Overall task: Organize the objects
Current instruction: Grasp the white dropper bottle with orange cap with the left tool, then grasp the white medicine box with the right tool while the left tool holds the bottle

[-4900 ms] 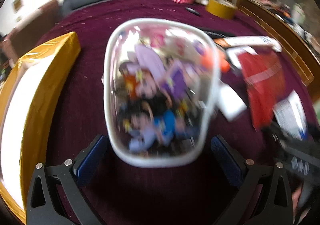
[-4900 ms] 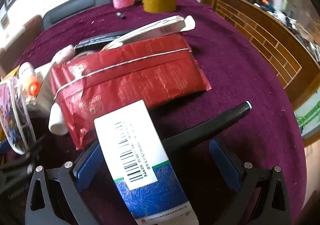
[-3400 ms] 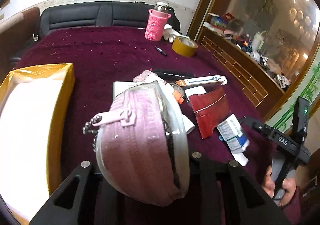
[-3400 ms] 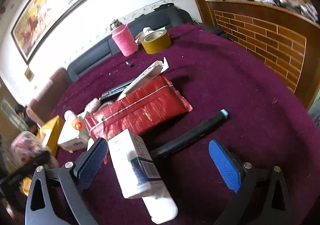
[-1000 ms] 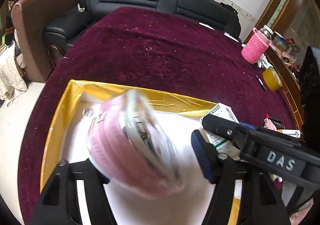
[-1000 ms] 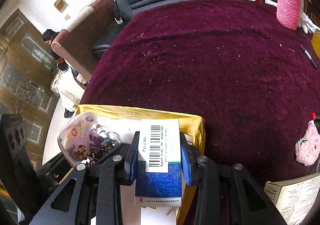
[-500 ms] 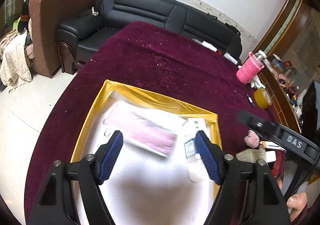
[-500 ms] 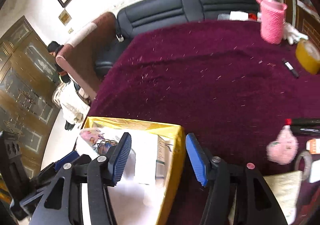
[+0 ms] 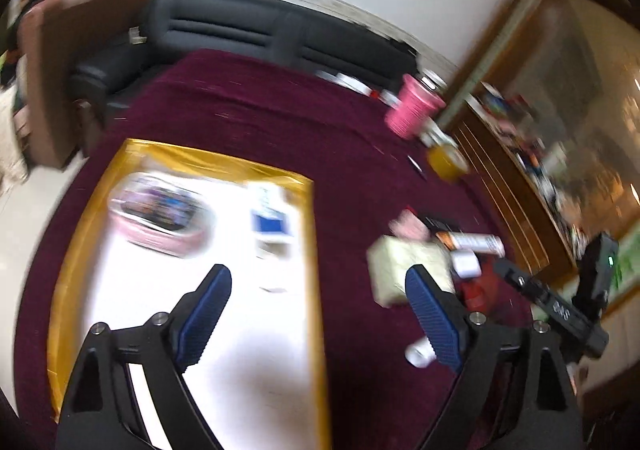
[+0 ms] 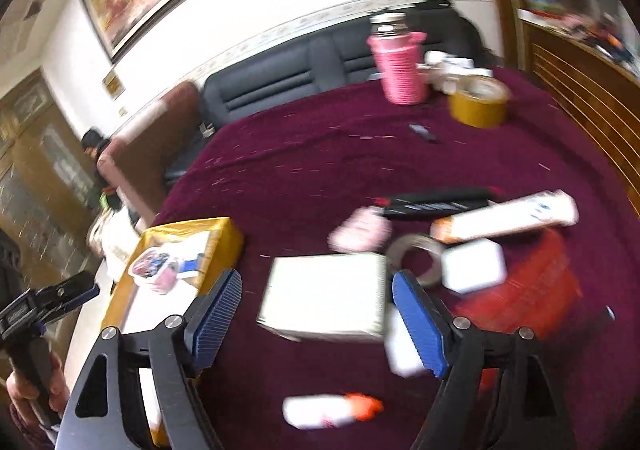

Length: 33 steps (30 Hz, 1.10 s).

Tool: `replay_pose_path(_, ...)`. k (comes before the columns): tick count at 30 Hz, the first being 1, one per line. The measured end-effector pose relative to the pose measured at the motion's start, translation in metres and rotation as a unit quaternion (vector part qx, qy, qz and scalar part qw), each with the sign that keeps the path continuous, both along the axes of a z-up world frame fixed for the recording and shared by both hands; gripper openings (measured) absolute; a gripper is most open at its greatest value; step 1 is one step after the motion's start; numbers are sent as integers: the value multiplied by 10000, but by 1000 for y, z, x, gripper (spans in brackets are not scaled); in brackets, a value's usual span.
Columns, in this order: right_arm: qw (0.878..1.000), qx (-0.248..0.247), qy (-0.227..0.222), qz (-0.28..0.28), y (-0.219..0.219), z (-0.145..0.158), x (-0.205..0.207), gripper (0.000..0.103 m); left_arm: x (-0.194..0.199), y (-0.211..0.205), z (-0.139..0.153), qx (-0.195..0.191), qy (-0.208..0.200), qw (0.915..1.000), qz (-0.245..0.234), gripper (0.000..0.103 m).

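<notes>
Left wrist view: left gripper (image 9: pixel 316 286), jaws wide and just been opening, nothing between them. Gold-rimmed white tray (image 9: pixel 192 158) on maroon-covered desk (image 9: pixel 248 110) holds the pink zippered clear pouch (image 9: pixel 160 216) and blue-and-white carton (image 9: pixel 270 218) side by side.

Right wrist view: right gripper (image 10: pixel 316 296), jaws likewise wide, just been opening, empty. Only here: white bottle with orange cap (image 10: pixel 330 410), red foil packet (image 10: pixel 532 290), white box (image 10: pixel 324 296).

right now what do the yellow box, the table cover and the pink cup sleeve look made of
yellow box: probably card wrapped in glossy gold foil or film; its rim catches the light.
table cover: maroon fabric, matte with a velvet-like nap holding pale specks.
pink cup sleeve: looks knitted or woven from cord, given its ribbed rows.
</notes>
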State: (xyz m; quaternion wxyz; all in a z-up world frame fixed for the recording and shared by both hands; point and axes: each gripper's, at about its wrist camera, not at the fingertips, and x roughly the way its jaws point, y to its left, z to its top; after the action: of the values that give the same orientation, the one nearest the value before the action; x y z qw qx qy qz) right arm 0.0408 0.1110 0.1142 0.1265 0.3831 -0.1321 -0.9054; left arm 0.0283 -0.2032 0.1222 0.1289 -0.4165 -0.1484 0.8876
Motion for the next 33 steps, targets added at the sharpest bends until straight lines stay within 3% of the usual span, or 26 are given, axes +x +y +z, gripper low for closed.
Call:
replay_pose_path(7, 9984, -124, -74, -547, 70, -30, 34, 86, 19, 111, -33, -313, -136, 9937, -1067, 88)
replay_pose_path(9, 9977, -251, -147, -615, 82, -39, 39, 86, 27, 138, -43, -645, -36, 9883, -1384, 88)
replay_pose_path(12, 9964, -412, -251, -696, 99, -50, 43, 86, 39, 174, -58, -1502, 299, 9713, -1821, 88)
replay_pose_path(15, 9954, -528, -288, -747, 114, -57, 49, 86, 44, 194, -71, -2276, 537, 9489, -2122, 88)
replay_pose_path(21, 9930, -694, -370, -877, 136, -65, 55, 87, 30, 214, -96, -2713, 508, 9329, -2313, 87)
replay_pose_path(22, 9924, -732, -407, -899, 139, -66, 55, 87, 29, 218, -102, -2824, 491, 9284, -2364, 79)
replay_pose_path(23, 9920, -761, -431, -911, 140, -68, 55, 87, 28, 223, -109, -2901, 424, 9243, -2443, 63)
replay_pose_path(24, 9919, -766, -442, -917, 141, -68, 56, 87, 28, 226, -112, -2851, 400, 9240, -2516, 56)
replay_pose_path(25, 9921, -743, -439, -915, 141, -67, 56, 87, 30, 226, -110, -2722, 422, 9271, -2540, 34)
replay_pose_path(26, 9924, -714, -427, -903, 141, -66, 57, 87, 30, 228, -111, -2717, 339, 9274, -2548, 26)
replay_pose_path(30, 9944, -599, -378, -785, 129, -59, 56, 87, 36, 227, -110, -2656, 372, 9327, -2411, 26)
replay_pose_path(33, 9963, -469, -349, -627, 114, -54, 53, 88, 39, 215, -102, -2414, 368, 9446, -2195, 26)
